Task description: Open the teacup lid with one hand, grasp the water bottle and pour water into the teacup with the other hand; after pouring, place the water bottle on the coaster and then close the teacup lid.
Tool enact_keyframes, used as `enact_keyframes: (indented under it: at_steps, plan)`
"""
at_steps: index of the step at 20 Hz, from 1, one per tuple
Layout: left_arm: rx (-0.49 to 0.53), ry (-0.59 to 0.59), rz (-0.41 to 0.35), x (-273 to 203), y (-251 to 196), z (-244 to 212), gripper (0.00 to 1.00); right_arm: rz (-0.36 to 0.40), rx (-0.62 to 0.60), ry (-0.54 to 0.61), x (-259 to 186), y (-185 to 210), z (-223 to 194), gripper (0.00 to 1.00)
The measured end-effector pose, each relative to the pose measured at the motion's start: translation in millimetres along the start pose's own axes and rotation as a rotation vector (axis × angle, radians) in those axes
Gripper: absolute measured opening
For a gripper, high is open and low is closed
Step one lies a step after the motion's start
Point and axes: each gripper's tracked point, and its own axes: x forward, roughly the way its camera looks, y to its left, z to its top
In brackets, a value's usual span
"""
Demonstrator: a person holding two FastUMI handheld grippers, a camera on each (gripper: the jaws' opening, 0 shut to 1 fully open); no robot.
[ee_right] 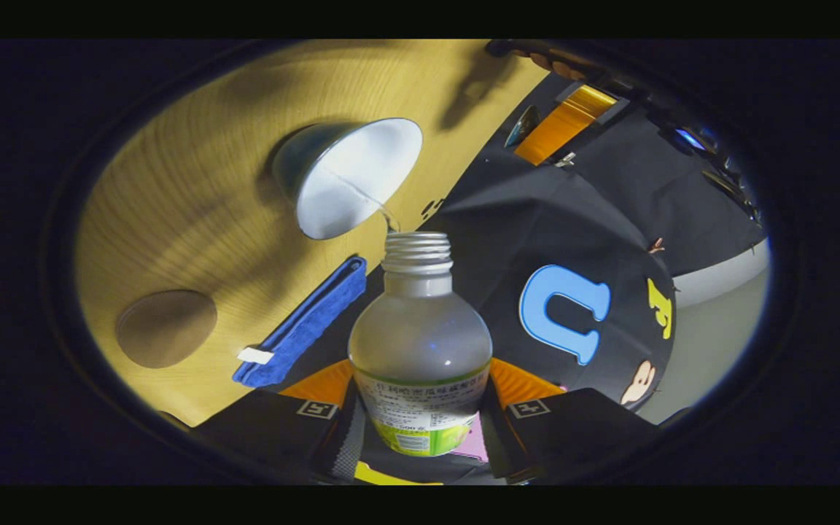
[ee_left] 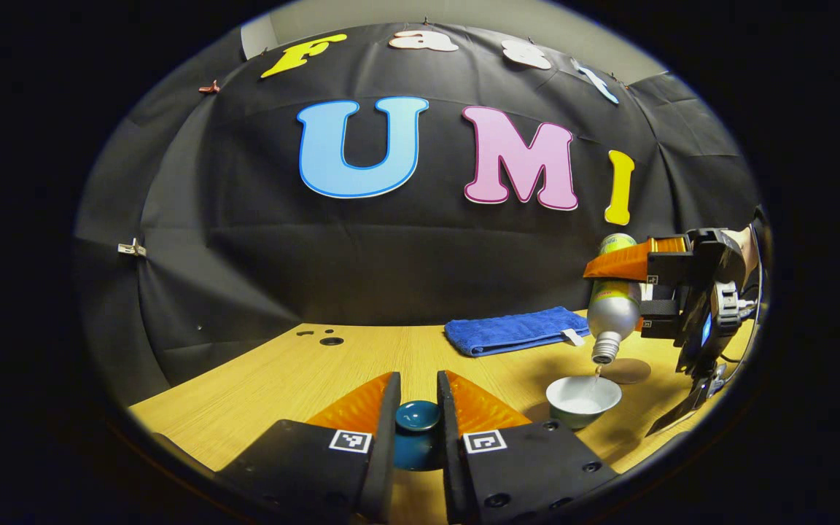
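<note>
My left gripper (ee_left: 418, 379) is shut on the round knob of the dark teal teacup lid (ee_left: 418, 419), held low over the wooden table (ee_left: 281, 379); whether the lid touches the table I cannot tell. To its right stands the teacup (ee_left: 582, 399), uncovered, white inside. My right gripper (ee_left: 628, 288) is shut on the water bottle (ee_left: 613, 299), which is tipped mouth-down over the cup. In the right gripper view the capless bottle (ee_right: 420, 350) sits between my right gripper's (ee_right: 420, 385) fingers, and a thin stream of water falls into the teacup (ee_right: 351, 179).
A round brown coaster (ee_left: 628, 370) (ee_right: 166, 328) lies just behind the cup. A folded blue towel (ee_left: 511, 329) (ee_right: 303, 324) lies farther back near the black cloth wall. The left gripper (ee_right: 562, 124) shows across the table in the right gripper view.
</note>
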Motion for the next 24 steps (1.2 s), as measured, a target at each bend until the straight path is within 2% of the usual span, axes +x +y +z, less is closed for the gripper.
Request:
enact_keyframes:
  at_steps: [24]
  plan:
    - [-0.001, -0.001, -0.002, 0.3, 0.1, -0.5, 0.31, -0.016, -0.047, -0.022, -1.7, -9.4, 12.3, 0.69]
